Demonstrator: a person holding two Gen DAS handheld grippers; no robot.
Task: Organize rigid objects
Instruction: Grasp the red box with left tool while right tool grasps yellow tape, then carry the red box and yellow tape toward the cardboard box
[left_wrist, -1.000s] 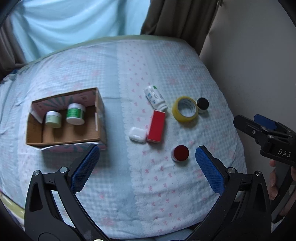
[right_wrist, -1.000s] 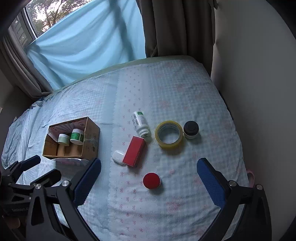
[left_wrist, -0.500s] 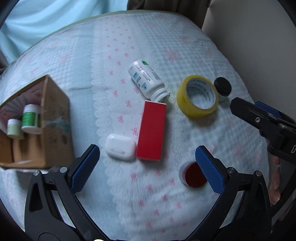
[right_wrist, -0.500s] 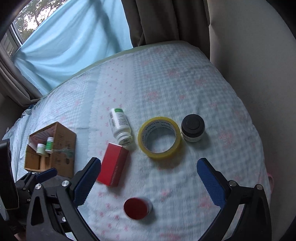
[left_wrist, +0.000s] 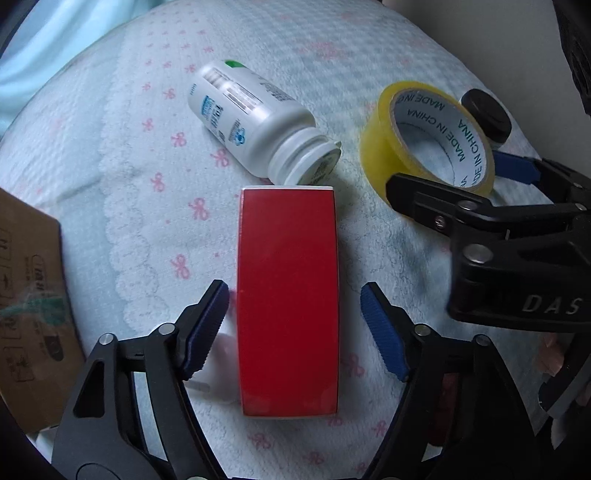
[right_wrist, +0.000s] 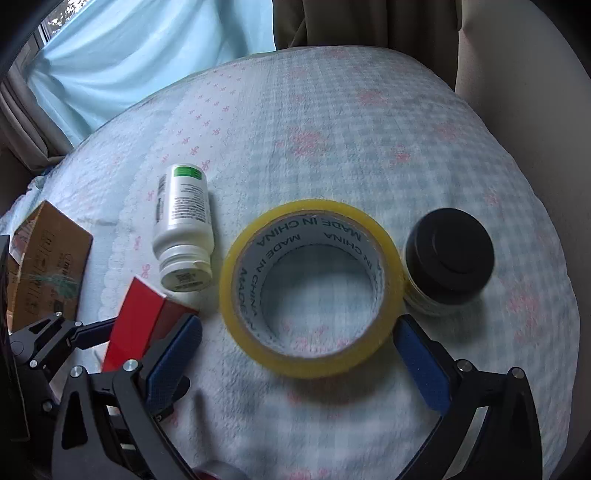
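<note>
Red box (left_wrist: 288, 295) now lies between our left tool (left_wrist: 295, 325), closing but not touching; right tool (right_wrist: 299, 354), wide, has dropped astride the tape (right_wrist: 310, 288).

My right gripper (right_wrist: 297, 360) stands open astride the flat yellow tape roll (right_wrist: 312, 288), beside a black-lidded jar (right_wrist: 448, 260).
</note>
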